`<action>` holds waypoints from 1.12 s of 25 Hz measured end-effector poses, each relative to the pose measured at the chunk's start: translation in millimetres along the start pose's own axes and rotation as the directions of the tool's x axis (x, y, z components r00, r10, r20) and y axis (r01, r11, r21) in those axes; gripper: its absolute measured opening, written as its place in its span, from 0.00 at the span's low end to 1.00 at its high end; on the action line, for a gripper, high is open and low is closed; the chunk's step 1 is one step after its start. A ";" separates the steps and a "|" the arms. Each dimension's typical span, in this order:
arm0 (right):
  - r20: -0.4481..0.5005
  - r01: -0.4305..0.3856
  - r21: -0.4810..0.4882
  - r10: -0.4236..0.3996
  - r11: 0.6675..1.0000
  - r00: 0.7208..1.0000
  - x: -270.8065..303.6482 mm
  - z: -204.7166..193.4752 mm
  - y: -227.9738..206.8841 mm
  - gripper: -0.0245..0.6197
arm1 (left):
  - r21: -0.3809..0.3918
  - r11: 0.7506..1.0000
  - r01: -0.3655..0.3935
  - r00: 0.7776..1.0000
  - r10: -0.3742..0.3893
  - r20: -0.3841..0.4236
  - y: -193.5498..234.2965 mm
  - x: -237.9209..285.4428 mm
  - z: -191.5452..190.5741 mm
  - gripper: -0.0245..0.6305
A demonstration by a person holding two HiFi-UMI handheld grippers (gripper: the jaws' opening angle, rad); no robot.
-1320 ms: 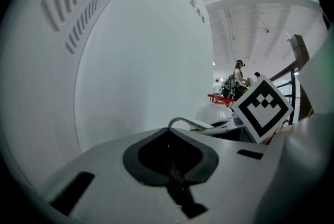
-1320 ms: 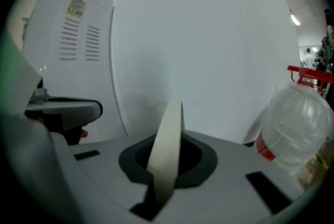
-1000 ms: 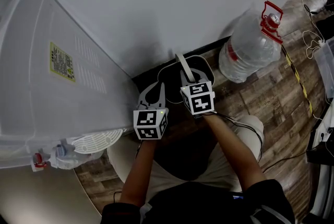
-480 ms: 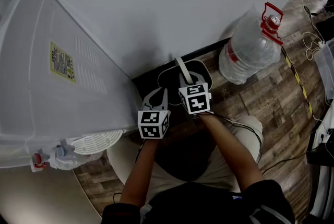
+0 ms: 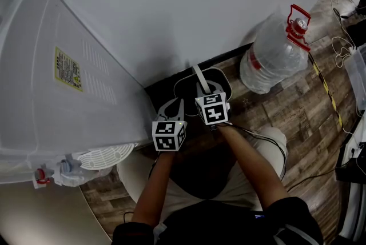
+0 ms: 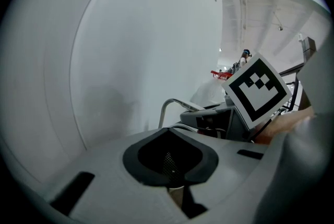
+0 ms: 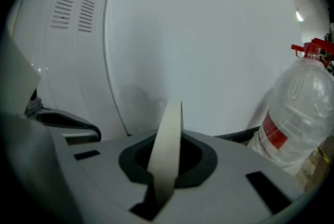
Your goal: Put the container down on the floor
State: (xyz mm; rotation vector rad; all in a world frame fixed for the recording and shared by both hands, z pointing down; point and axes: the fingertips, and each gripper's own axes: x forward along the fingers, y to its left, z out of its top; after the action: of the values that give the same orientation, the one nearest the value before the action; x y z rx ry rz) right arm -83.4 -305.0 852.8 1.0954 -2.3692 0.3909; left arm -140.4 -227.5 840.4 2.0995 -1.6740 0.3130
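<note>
Your right gripper fingers clench the flat cream handle of the dark, round-cornered container, low by the wall over the wood-plank floor. The left gripper fingers are clenched and empty.

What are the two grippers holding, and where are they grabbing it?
The right gripper is shut on the black container, clamping its flat white handle. The left gripper is shut and holds nothing.

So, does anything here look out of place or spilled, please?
Nothing stands out: the right hand-held gripper holds the dark container by its pale handle, and no spill shows around the water bottle.
</note>
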 end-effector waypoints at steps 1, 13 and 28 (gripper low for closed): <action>0.001 -0.001 0.000 0.001 1.000 1.000 0.8 -0.6 0.0 0.09 | -0.003 1.000 -0.002 1.000 0.002 -0.003 0.6 0.7 -1.8 0.06; -0.014 -0.010 0.012 0.011 1.000 1.000 9.6 -10.5 3.5 0.09 | -0.030 0.999 -0.020 0.999 0.019 -0.038 8.1 3.8 -22.4 0.06; -0.025 -0.005 -0.008 0.005 1.000 1.000 6.8 -14.3 -3.1 0.09 | -0.062 0.998 -0.025 0.999 0.023 -0.037 10.5 6.0 -28.1 0.06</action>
State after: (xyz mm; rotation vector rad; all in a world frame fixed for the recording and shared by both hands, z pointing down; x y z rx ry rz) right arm -80.2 -304.9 868.5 1.0745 -2.3501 0.3947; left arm -146.5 -221.5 869.8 2.0177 -1.6680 0.3001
